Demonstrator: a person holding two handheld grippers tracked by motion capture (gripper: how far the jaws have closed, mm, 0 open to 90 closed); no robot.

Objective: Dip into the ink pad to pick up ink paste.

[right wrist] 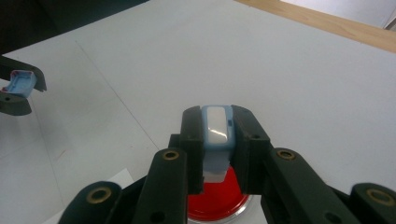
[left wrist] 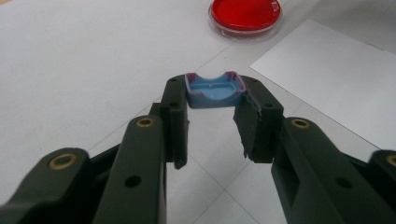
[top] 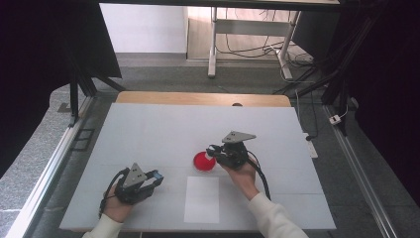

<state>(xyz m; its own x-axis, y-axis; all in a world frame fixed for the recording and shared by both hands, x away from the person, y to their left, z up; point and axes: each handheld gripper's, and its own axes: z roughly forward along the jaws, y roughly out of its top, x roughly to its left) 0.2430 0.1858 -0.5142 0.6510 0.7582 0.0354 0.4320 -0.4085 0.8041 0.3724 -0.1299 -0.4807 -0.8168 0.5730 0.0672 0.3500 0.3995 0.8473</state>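
Overhead plus two close gripper views

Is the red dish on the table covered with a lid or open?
Cannot tell: the red dish shows a clear rim, but a lid over it is not distinguishable.

A small blue plastic cap (left wrist: 214, 91) sits pinched between the left gripper's (left wrist: 214, 109) tips, hollow side up. A blue-and-white plastic piece (right wrist: 216, 127) stands clamped in the right gripper (right wrist: 217, 140), just above a round red dish (right wrist: 217, 198).

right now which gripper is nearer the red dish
Right. The right gripper hangs at the red dish's right edge, holding a small blue piece. The left gripper sits well off to the dish's left, nearer the person, with the white sheet between.
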